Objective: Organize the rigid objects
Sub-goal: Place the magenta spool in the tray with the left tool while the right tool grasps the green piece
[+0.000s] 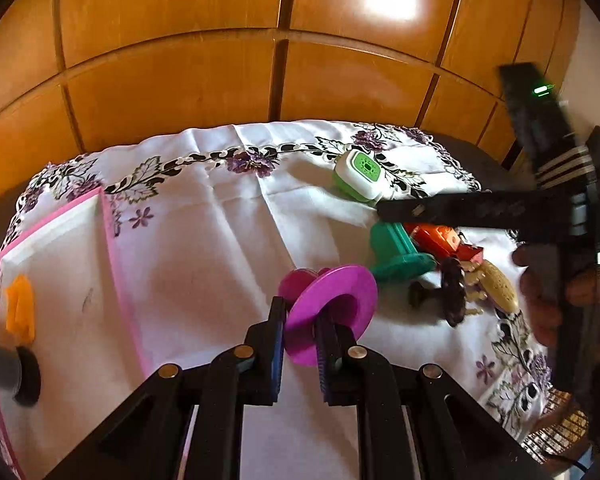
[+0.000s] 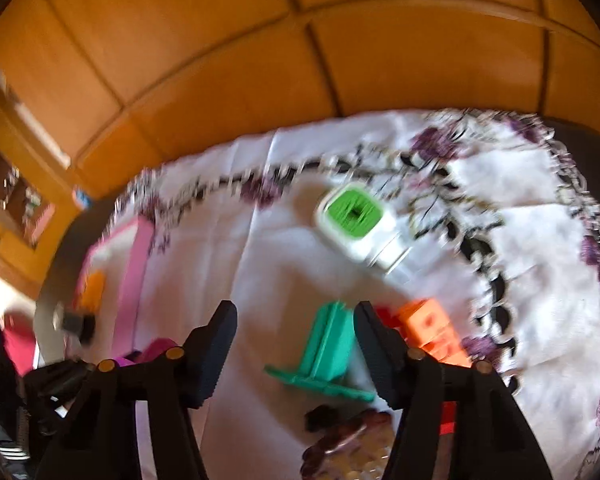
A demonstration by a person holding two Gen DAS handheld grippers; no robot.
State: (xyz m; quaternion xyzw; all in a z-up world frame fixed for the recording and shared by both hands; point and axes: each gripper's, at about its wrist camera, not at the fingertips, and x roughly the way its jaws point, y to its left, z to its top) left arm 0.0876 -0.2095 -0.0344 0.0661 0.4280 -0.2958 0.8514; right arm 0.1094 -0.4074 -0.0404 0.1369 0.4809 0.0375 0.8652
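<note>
Left wrist view: magenta spool [image 1: 332,312] in left gripper [image 1: 300,344], axis pointing away.

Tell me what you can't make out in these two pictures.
- Right wrist view: motion blur smears the green and white box and orange block.
- Left wrist view: the right gripper covers part of the orange block.
- Left wrist view: the tray and grey-and-black object are cut off at the left edge.

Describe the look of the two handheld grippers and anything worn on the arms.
Both the left gripper and the right gripper are black plastic linkages with brass-coloured pivot pins. The left fingers carry ribbed blue pads; the right's pads look dark. A gold mesh watch strap shows at the right wrist.
</note>
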